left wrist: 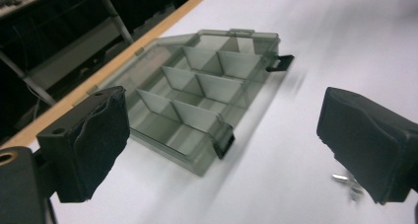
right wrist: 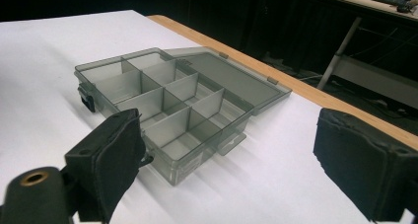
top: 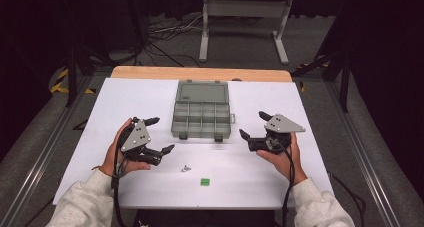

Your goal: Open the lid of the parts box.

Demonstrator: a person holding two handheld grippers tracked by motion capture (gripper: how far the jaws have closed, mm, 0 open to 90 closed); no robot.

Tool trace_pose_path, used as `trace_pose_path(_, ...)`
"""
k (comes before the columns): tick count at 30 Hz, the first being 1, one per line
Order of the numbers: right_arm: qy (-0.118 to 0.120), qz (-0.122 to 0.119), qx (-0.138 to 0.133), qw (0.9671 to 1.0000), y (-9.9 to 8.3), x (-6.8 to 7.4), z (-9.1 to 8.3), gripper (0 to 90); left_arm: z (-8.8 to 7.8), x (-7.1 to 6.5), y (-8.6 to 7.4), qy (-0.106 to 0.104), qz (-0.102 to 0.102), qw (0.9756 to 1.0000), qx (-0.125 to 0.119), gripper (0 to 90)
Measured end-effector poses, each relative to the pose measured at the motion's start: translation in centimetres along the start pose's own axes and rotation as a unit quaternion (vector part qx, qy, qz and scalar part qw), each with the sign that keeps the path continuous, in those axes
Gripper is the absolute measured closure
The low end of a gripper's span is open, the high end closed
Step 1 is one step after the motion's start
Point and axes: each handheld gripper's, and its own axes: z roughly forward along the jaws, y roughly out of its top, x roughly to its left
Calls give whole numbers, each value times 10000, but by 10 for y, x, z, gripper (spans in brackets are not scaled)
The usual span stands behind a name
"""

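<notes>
A grey see-through compartment box (top: 201,118) lies open in the middle of the white table (top: 120,92), its lid folded back flat and its several compartments bare. My left gripper (top: 161,135) stands open to the box's left, nothing between its jaws. My right gripper (top: 253,124) is open too, at the box's right. In the left gripper view the box (left wrist: 197,93) lies ahead between the pads, and a small metal screw (left wrist: 347,180) shows by the right pad. In the right gripper view the box (right wrist: 170,103) sits ahead. A small screw (top: 186,168) and a green block (top: 204,181) lie near the front edge.
The table's wooden far edge (top: 200,73) runs behind the box. Beyond it stand a grey metal frame (top: 245,17) and cables on a dark floor. Metal rails flank the table at left and right.
</notes>
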Motion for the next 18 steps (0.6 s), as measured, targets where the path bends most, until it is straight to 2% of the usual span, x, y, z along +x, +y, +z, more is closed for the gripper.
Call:
trace_pose_path(3,-42,-74,37,10000,-8,3,-6,111,-1,-6,-7,-229,-43,9997,81,85)
trace_pose_path(6,10,-98,88,9999,-16,6,-10,110,0,-9,-12,-279,-71,9995,124,78)
trace_pose_path(7,15,-127,106,9999,-17,7,-12,111,0,-11,-15,-350,-138,9992,139,78)
trace_pose_path(10,31,-126,133,9998,-23,9,-15,110,1,-12,-19,-366,-112,9990,226,76)
trace_pose_path(14,40,-134,293,9995,-34,12,-23,106,2,-18,-29,-509,-249,9978,341,77)
trace_pose_path(18,72,-225,340,9991,-42,19,-34,103,4,-27,-40,-642,-291,9960,557,86)
